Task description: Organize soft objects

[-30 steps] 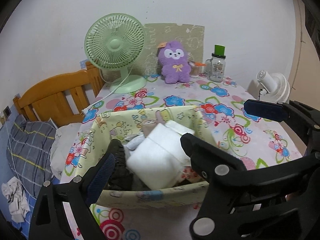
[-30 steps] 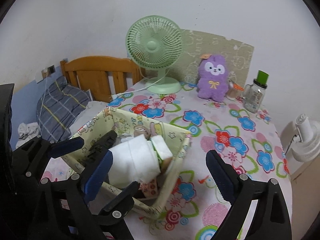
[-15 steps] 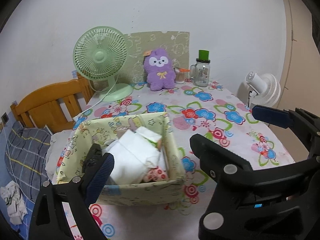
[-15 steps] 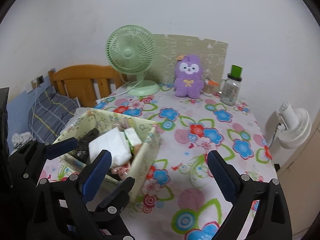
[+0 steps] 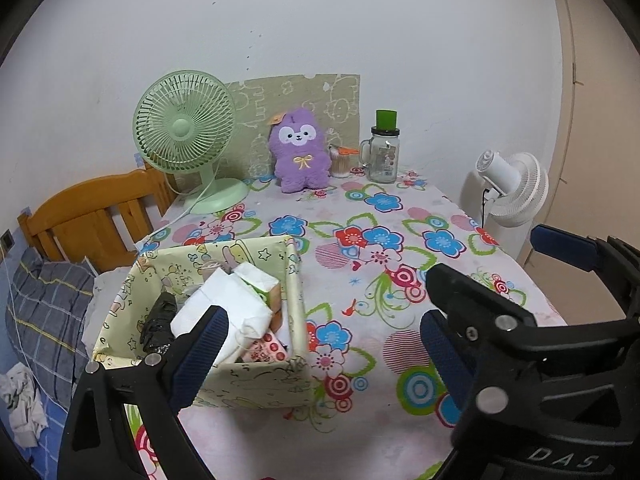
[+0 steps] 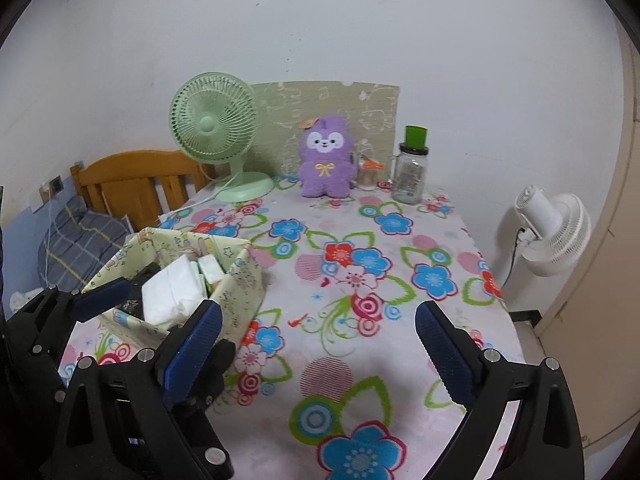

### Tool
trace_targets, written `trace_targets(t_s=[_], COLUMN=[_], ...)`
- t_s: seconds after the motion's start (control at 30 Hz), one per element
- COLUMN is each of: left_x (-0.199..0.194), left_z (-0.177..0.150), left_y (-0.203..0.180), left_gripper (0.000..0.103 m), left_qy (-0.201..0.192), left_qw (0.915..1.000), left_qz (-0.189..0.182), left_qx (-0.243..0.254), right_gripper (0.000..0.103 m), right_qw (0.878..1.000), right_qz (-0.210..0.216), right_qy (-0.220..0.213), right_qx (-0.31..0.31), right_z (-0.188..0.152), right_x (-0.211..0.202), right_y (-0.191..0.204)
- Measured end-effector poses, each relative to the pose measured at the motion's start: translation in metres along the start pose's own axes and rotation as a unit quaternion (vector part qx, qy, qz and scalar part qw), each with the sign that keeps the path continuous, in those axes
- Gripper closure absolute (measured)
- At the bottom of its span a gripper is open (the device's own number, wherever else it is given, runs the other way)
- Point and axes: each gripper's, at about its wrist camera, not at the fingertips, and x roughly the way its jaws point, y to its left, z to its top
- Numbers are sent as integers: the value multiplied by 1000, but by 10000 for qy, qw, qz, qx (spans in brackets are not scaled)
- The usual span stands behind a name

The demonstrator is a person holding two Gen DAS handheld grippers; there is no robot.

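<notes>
left hand-held gripper [image 5: 320, 348] hangs low in the frame w/ fingers spread wide, nothing between them; right hand-held gripper [image 6: 320, 340] likewise spread & empty, bottom centre of its view. fabric basket [image 5: 256, 380] sits lower left on the desk [image 5: 400, 280], near its left edge. inside: white folded cloth [image 5: 228, 304] on top, green-white pack [image 5: 262, 280] just behind it, a dark bundle [image 5: 158, 322] at the left wall, a pink dotted item [image 5: 266, 350] at the front. purple plush [image 5: 300, 152] stands upright at the far edge, upper centre, well apart from the basket, btwn green fan [image 5: 184, 132] and glass jar [image 5: 384, 152]. white fan [image 5: 516, 184] at right, beyond the desk. wooden bed frame [image 5: 92, 216] & plaid pillow [image 5: 44, 308] at left.
</notes>
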Motion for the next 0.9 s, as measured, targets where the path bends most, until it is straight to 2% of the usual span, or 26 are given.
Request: trace_targets(t_s=[0.27,0.4,0.9], left_x=[-7,-13,-30], left_z=[2,2,1], left_y=[-11,-16,-30], left_gripper=[5,0,0], left_qy=[-76,-198,-424], left_qw=[9999,9997,9985], left_qz=[77,129,337], left_qx=[-52,-69,-65], right_gripper=[4,4,1], right_qw=[9997,9993,9965], right_qz=[-151,-191,-499], right_qy=[-177,-266,-544], right_qx=[102,163,383], right_z=[-5,-7,-15], right_x=[-15,-23,-49], right_y=[-18,-28,-60])
